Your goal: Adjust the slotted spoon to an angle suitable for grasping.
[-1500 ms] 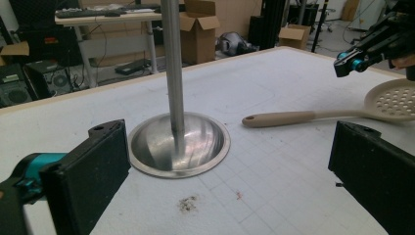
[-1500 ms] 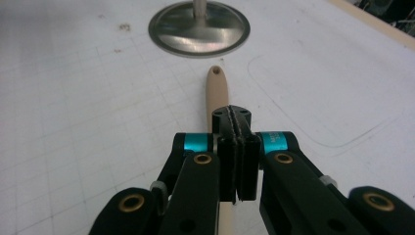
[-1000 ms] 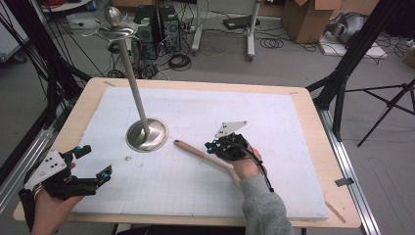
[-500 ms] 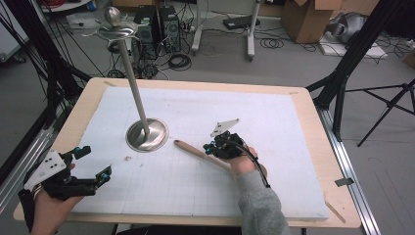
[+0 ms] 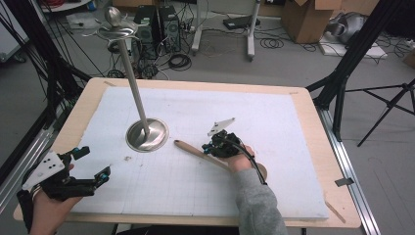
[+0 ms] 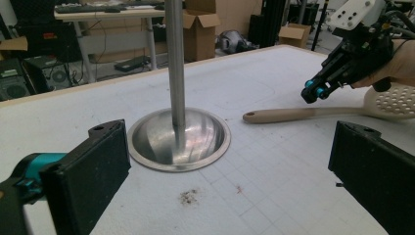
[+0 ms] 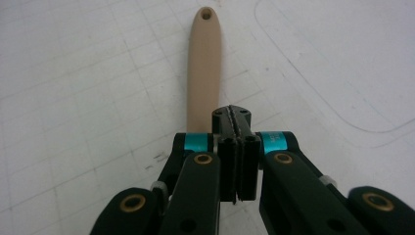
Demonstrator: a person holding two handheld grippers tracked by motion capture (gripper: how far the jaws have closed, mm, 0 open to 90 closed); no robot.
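Spatula (image 7: 203, 68) lies flat beneath the right gripper (image 7: 237, 117), tilted down, jaws closed empty.

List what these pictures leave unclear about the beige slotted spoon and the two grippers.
- Beige slotted plastic spoon: in the high view the right gripper and hand cover its middle and most of its bowl.
- Its bowl is cut off by the right edge in the left gripper view.
- Right gripper view: shut jaws hide whether their tips touch the handle.
- Left gripper: its body lies below that frame.

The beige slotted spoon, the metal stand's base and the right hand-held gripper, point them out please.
beige slotted spoon (image 7: 203, 73), right gripper view, handle.
metal stand's base (image 5: 147, 135), high view, dome.
right hand-held gripper (image 7: 237, 147), right gripper view, shut pads.
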